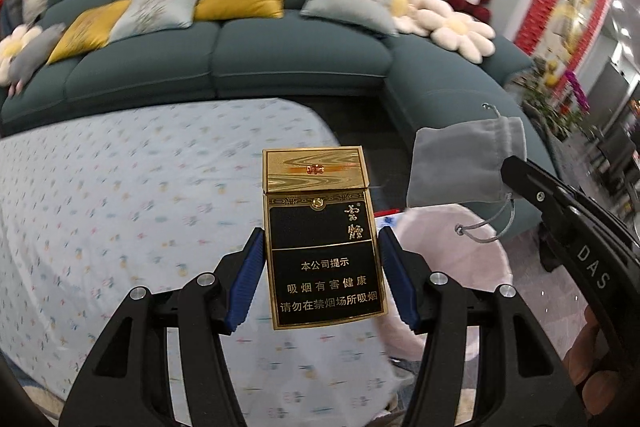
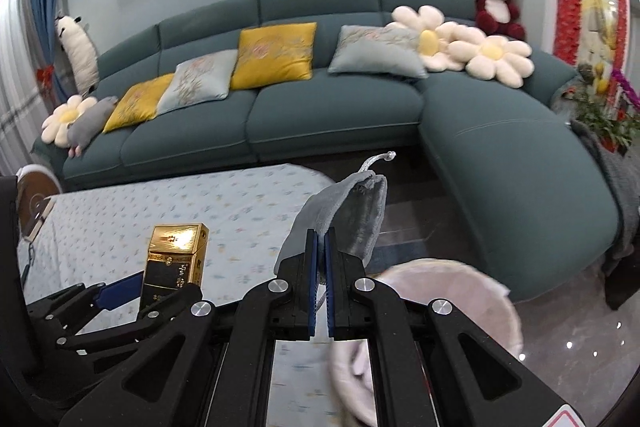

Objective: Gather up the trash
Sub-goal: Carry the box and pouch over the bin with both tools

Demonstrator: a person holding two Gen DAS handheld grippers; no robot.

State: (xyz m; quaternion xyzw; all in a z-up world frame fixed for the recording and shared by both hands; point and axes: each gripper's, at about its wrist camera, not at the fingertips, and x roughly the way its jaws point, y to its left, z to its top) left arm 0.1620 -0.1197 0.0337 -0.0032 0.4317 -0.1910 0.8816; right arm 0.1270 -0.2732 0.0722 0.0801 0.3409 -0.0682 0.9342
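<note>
My left gripper (image 1: 322, 247) is shut on a gold and black cigarette box (image 1: 320, 235), held upright above the table edge. The box and left gripper also show in the right wrist view (image 2: 174, 263). My right gripper (image 2: 320, 247) is shut on a grey drawstring pouch (image 2: 344, 215), held in the air to the right of the box; the pouch also shows in the left wrist view (image 1: 464, 167). A pink bin (image 2: 448, 307) sits below the right gripper, also seen in the left wrist view (image 1: 448, 267).
A table with a light floral cloth (image 1: 140, 207) lies to the left. A teal sectional sofa (image 2: 320, 115) with cushions and plush toys stands behind. Dark glossy floor (image 2: 560, 327) lies to the right.
</note>
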